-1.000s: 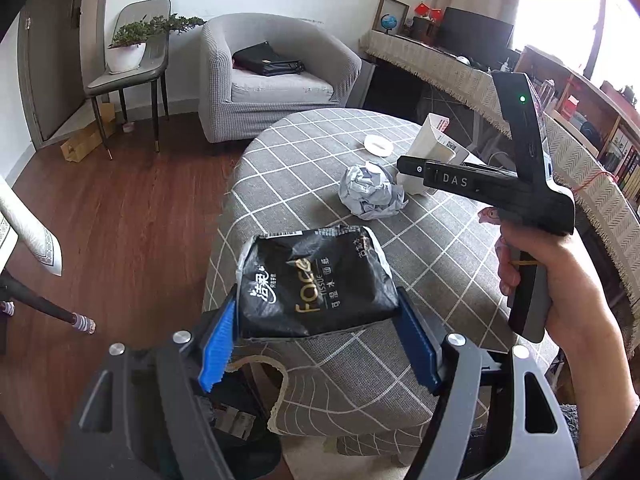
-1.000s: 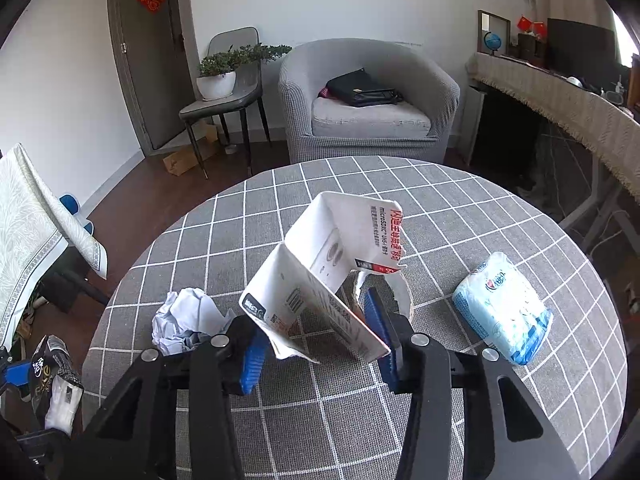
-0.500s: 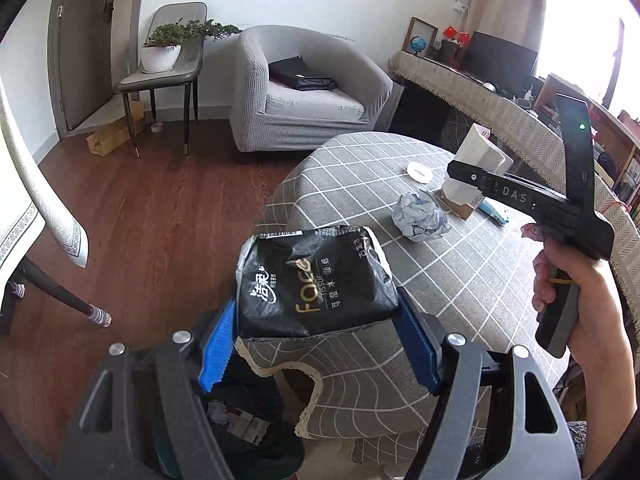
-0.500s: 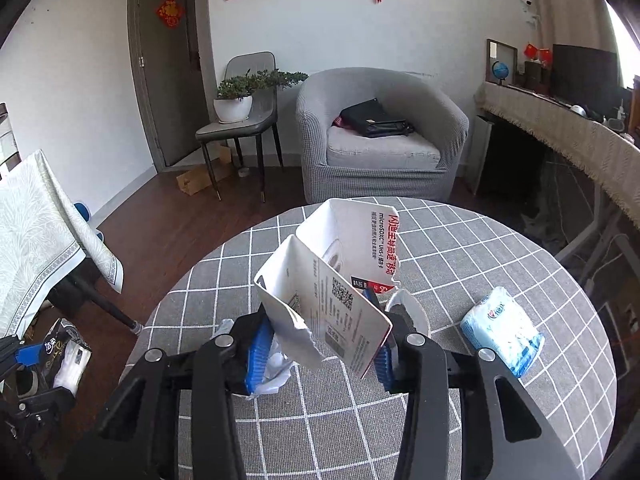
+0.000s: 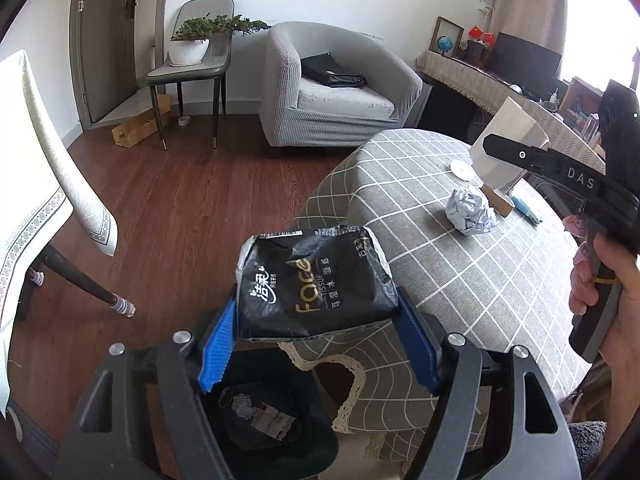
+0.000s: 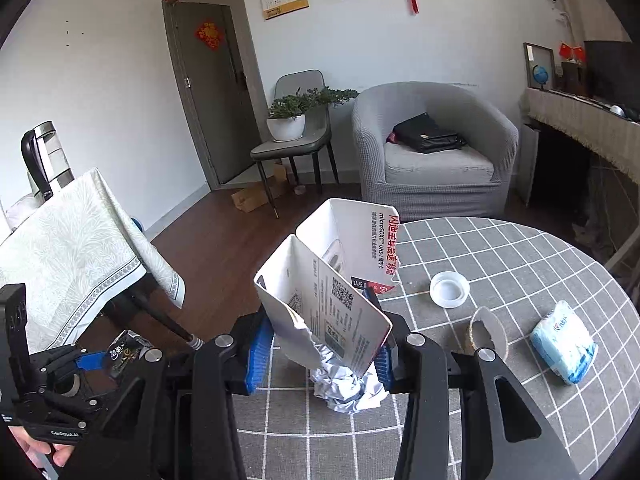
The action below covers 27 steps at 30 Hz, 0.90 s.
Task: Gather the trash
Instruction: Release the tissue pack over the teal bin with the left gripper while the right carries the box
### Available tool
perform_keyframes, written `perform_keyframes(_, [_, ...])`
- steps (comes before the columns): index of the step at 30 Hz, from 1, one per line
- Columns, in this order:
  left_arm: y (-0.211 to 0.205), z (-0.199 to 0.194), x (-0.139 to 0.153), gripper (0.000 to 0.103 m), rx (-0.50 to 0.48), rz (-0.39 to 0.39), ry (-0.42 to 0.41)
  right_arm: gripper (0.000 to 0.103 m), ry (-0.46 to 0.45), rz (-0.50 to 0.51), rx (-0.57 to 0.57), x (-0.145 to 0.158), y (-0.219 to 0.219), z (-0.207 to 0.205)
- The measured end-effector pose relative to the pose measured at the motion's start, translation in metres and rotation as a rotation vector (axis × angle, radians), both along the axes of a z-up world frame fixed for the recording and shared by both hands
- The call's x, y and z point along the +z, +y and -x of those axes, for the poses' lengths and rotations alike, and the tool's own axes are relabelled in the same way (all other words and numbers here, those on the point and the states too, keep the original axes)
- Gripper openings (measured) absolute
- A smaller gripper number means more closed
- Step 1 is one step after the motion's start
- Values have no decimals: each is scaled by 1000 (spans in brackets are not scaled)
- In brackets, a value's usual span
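Observation:
My left gripper (image 5: 316, 340) is shut on a black tissue wrapper (image 5: 312, 284) and holds it beside the table, above a black trash bin (image 5: 272, 420) with scraps inside. My right gripper (image 6: 320, 344) is shut on a torn white card package (image 6: 332, 276), held above the table; it also shows in the left wrist view (image 5: 506, 140). A crumpled white paper ball (image 5: 470, 212) lies on the table, just under the package in the right wrist view (image 6: 348, 388).
The round table has a grey checked cloth (image 6: 520, 272). On it are a white lid (image 6: 449, 289), a cardboard ring (image 6: 486, 332) and a blue tissue pack (image 6: 564, 348). A grey armchair (image 5: 336, 92), a chair with a plant (image 5: 192, 52) and a draped table (image 6: 72, 248) stand around.
My left gripper has swung left off the table with the wrapper, and the bin now shows below it. My right gripper has lifted the package and moved back over the paper ball.

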<state>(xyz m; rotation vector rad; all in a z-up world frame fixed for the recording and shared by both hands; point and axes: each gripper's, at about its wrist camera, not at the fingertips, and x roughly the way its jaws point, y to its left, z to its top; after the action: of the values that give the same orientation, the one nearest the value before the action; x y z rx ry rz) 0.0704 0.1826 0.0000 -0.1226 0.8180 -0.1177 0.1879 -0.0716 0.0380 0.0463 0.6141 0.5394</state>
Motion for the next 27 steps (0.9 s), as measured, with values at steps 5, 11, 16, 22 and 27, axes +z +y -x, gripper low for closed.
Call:
perform_keyframes(5, [12,0,-14,75,20,-29,41,43,22,-9,68,-1,25,9])
perform_keyframes(11, [29,-1,-43,75,49,-54,137,43,70,-18,164,-10,59,19])
perform_keyframes(16, [42,1,-69,75,61,-51,209,43,91,1,228,-16,91,29])
perform_keyframes(22, [52,9,-100,75,40,-75,274,43,129,32,314,-26,131,43])
perform_keyframes(27, [60,14,-128,75,29,-102,351,43,161,63,354,-37,157,49])
